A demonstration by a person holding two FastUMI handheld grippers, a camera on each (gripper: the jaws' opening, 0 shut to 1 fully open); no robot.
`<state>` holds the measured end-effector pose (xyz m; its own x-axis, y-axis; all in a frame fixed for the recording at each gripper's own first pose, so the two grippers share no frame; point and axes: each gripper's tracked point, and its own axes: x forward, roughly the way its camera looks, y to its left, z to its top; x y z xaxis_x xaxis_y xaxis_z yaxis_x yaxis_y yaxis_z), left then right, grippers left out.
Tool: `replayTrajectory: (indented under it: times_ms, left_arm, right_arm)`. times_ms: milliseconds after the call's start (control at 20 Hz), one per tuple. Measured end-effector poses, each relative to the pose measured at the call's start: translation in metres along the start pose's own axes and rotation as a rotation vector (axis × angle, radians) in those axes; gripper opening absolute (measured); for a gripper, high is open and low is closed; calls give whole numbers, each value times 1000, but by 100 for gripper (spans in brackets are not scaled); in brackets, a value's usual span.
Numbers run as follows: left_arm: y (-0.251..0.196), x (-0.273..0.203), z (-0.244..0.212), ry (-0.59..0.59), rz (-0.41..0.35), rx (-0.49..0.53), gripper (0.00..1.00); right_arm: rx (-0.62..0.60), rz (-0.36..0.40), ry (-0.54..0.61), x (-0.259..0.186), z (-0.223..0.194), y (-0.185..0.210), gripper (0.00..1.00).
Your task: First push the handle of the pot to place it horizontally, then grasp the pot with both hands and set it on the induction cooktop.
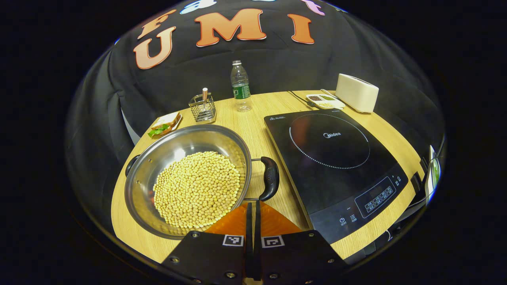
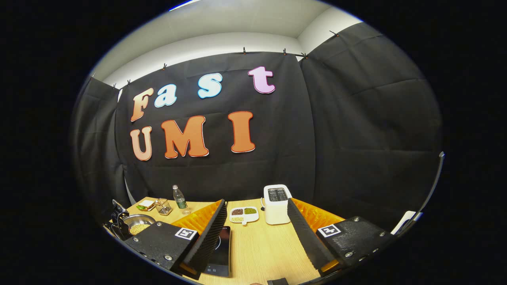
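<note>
Steel pot [image 1: 188, 180], full of yellow beans [image 1: 197, 189], sits on the wooden table [image 1: 253, 118] just left of the induction cooktop [image 1: 336, 166] in the left gripper view. Not on the glass yet. One dark handle [image 1: 270, 178] points toward the cooktop, the other handle [image 1: 130, 164] pokes out the far-left side, so the pair looks roughly level across the frame; my read is the push step is near done or done. Left gripper [image 1: 253, 215] has its fingers pressed together w/ nothing between them, tips just short of the near handle's lower end, which suits nudging rather than gripping. Touching or a hair apart, can't tell. Behind: water bottle [image 1: 241, 87], wire holder [image 1: 202, 107], sandwich plate [image 1: 166, 123], divided dish [image 1: 325, 101], toaster [image 1: 356, 93], all well back & out of the pot's path to the cooktop.

Right gripper view: right gripper [image 2: 257, 229] held high and back, fingers spread wide, gripping nothing, aimed over bare table toward the toaster [image 2: 276, 204] and the divided dish [image 2: 244, 214]. Probably parked open so it's ready for its side of the 2-hand lift. Pot [image 2: 136, 225] shows small at far left, w/ the left gripper [image 2: 119, 219] beside it. Cooktop [image 2: 220, 249] edge peeks out below its left finger.
</note>
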<state>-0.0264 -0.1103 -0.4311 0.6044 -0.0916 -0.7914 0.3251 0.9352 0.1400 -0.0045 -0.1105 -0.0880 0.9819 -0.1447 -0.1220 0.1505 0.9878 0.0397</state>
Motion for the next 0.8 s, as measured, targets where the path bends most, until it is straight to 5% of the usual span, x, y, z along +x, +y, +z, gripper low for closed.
replayTrajectory:
  times_ms: [800]
  left_arm:
    - [-12, 39, 9, 46, -38, -51, 2]
  right_arm:
    - [-13, -21, 29, 17, -9, -9, 95]
